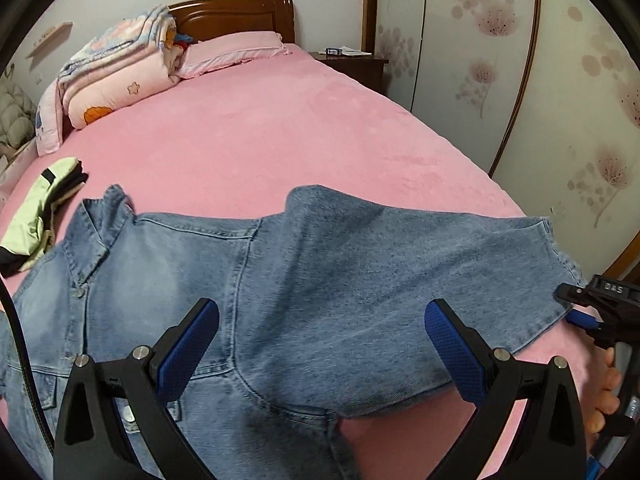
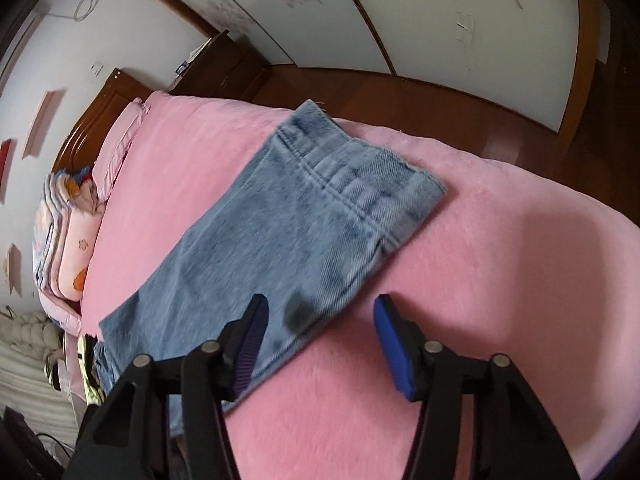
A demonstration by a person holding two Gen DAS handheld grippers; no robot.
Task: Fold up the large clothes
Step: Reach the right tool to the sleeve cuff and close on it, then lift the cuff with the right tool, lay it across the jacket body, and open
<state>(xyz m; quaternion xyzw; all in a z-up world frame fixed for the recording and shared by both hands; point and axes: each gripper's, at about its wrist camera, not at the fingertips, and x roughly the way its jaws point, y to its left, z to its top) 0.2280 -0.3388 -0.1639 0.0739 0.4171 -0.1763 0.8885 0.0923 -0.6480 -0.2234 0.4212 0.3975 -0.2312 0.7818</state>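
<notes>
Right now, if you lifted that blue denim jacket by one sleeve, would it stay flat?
Probably not. The blue denim jacket already humps and creases on the pink plush bedspread, so it would likely droop. Its thick seams suggest some heft.

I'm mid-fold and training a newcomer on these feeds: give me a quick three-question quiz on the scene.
1. True or false: the denim jacket lies spread on the pink bed.
2. What lies by the jacket's collar? A) green-and-black garment B) a towel C) a hat
3. Is the left gripper clamped on fabric, or open?

Key: 1 true. 2 A. 3 open; its pads hover apart above the denim. The right gripper is open too, near the sleeve edge.
</notes>
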